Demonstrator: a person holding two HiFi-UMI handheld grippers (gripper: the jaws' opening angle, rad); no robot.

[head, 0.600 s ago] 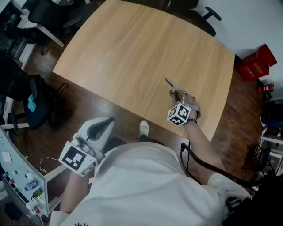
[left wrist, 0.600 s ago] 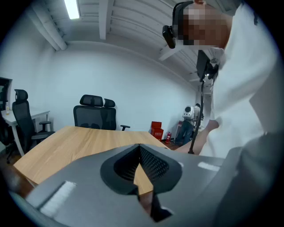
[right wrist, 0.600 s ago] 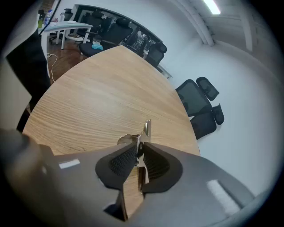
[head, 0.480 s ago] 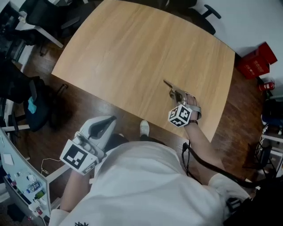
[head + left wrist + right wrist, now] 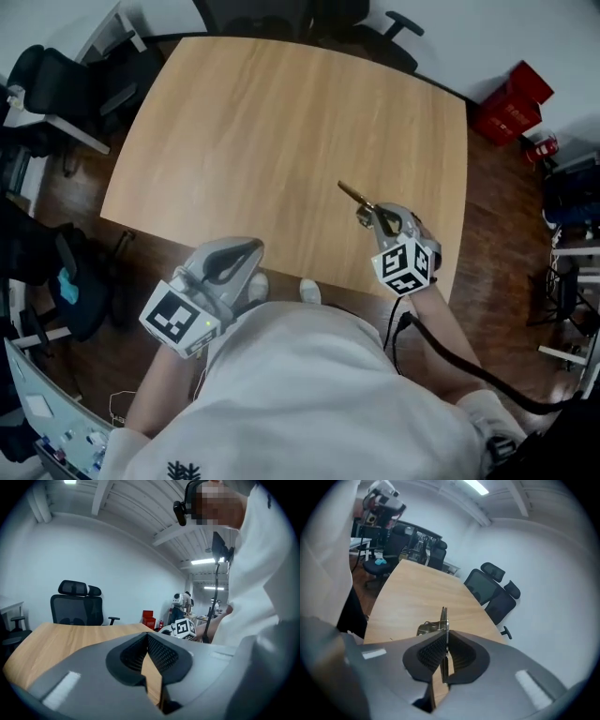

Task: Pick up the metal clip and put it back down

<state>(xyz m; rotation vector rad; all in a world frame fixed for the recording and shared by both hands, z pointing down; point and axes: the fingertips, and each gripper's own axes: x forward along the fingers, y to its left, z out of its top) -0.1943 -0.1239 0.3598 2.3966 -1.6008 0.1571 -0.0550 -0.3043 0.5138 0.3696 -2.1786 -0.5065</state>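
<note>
The metal clip (image 5: 353, 195) is a thin brass-coloured piece, and it sticks out from the jaws of my right gripper (image 5: 373, 214), which is shut on it over the right part of the wooden table (image 5: 262, 122). In the right gripper view the clip (image 5: 444, 618) stands on edge between the pads of that gripper (image 5: 446, 641), with its wire loop off to the left and the tabletop beneath it. My left gripper (image 5: 242, 255) hangs at the table's near edge, jaws shut and empty. In its own view the left gripper's (image 5: 147, 639) pads meet at the tip.
Black office chairs (image 5: 309, 19) stand behind the table's far edge, and another (image 5: 56, 66) stands at the left. A red box (image 5: 511, 98) sits on the floor at the right. A cable runs from my right arm. My shoes (image 5: 309, 292) rest by the near edge.
The head camera has shifted, so the table sits more squarely in view. My left gripper has come up to the near table edge. The right gripper still holds the clip at about the same spot.
</note>
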